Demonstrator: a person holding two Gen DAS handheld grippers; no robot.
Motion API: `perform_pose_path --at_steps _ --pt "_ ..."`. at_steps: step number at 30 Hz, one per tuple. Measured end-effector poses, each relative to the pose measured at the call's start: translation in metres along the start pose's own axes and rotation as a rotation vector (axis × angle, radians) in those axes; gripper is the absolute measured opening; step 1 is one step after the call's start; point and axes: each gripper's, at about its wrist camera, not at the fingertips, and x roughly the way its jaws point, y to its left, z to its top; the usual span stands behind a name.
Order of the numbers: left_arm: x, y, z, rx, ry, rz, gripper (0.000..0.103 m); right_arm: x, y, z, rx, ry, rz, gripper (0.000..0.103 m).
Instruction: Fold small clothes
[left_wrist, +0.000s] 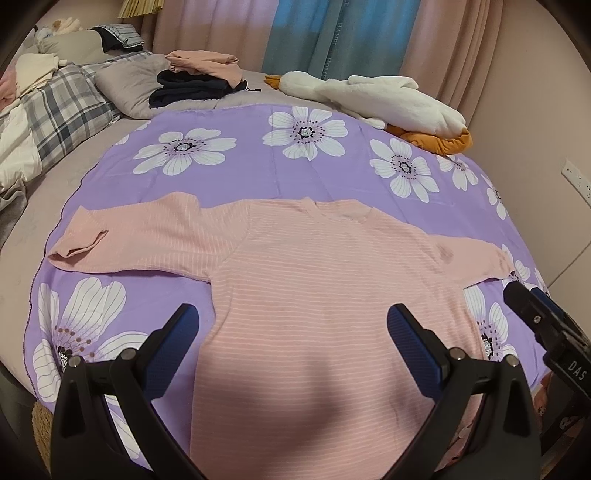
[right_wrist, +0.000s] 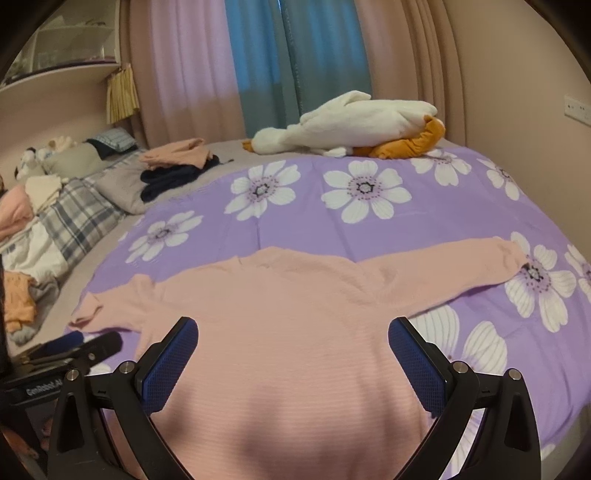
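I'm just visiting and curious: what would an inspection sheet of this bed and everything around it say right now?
Surface: purple flowered sheet spread flat on the bed.
Job's things: pink striped top lying flat, both sleeves spread out, unfolded.
Clutter: plush goose at the far edge; pile of pink and dark clothes; plaid blanket and pillow to the left.
Grippers: left gripper and right gripper both open above the top's lower part, holding nothing.
Cables: nothing seen.
Surroundings: pink and blue curtains; wall socket.
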Motion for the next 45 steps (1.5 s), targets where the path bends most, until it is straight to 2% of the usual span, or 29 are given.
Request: perform_pose_path --at_steps 1,6,7,11,14,28,45 --pt "-0.0005 0.0001 -0.0009 0.014 -0.025 0.004 0.101 0.0006 -0.0001 -0.0002 0.001 0.003 0.000 0.102" --pt "-0.0028 -0.0029 0.0005 0.034 -0.048 0.005 0.101 0.0009 0.0002 -0.0005 0.010 0.014 0.016 0.102" --pt "-0.0020 -0.0026 -0.0011 0.021 -0.029 -0.003 0.101 0.0007 0.0008 -0.0004 0.009 0.013 0.014 0.102" --pt "-0.0020 -0.0039 -0.0021 0.023 -0.035 -0.002 0.101 0.0015 0.0000 -0.0003 0.012 0.019 0.019 0.102" --pt "-0.0009 -0.0045 -0.0025 -0.001 0.004 -0.015 0.101 0.0018 0.0016 0.0005 0.011 0.024 0.017 0.102" --pt "-0.0014 -0.0062 -0.0039 0.000 -0.019 -0.028 0.101 0.0031 0.0048 -0.0009 0.006 0.023 0.027 0.102" --pt "-0.0027 -0.0061 -0.0042 0.021 0.004 -0.009 0.101 0.0041 0.0057 -0.0015 0.011 0.026 0.048 0.102"
